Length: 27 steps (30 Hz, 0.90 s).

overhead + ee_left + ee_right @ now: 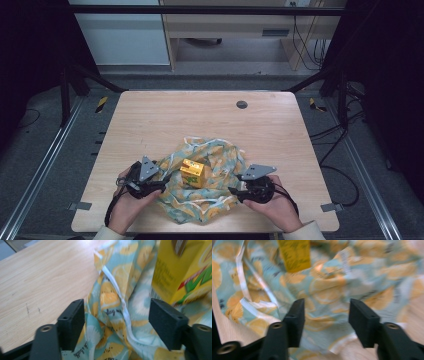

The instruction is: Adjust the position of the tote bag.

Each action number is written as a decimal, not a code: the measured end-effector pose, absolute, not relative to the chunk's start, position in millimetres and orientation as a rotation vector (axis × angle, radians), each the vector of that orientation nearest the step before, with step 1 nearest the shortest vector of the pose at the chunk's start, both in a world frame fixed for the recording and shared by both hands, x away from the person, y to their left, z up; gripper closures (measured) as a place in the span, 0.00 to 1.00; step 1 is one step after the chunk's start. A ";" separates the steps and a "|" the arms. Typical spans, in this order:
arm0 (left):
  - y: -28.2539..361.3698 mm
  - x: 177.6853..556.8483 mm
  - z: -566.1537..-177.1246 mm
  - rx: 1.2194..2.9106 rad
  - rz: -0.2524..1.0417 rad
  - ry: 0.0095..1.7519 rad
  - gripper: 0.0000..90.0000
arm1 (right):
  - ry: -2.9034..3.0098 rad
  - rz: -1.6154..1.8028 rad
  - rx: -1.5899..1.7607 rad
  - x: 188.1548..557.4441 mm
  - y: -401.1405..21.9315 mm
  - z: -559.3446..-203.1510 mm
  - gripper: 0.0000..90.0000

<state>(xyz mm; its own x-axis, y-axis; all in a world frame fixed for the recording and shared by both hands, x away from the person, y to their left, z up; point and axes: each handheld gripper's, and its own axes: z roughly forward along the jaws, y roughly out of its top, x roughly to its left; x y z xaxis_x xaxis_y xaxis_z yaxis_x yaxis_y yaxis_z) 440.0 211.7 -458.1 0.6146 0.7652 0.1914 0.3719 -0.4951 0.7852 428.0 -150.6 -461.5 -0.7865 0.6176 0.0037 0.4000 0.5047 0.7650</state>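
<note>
A crumpled cloth bag printed with lemon slices on pale blue lies on the near half of the wooden table. A yellow drink carton stands upright in its middle. My left gripper is at the cloth's left edge, jaws open. In the left gripper view a fold of the cloth with a white seam lies loose between the jaws, with the carton ahead to the right. My right gripper is at the cloth's right edge, also open. The cloth lies under and beyond its jaws, and the carton is farther off.
The table has bare wood across its far half, with a round grey cap near the back edge. Metal frame rails run along both sides. Cables hang at the right, and a desk stands behind the table.
</note>
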 end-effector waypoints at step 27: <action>288.0 454.0 -437.3 1.838 0.808 1.126 0.13 | 2.024 1.120 1.229 459.5 -238.4 -455.6 0.08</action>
<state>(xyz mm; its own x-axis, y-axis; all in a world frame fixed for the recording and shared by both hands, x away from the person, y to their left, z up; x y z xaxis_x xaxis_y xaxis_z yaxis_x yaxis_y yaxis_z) 454.0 288.0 -437.3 0.3953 0.9127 0.1035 0.3905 -0.2689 0.8805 459.5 -238.4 -455.6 -0.4560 0.8899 -0.0103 0.4638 0.2475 0.8507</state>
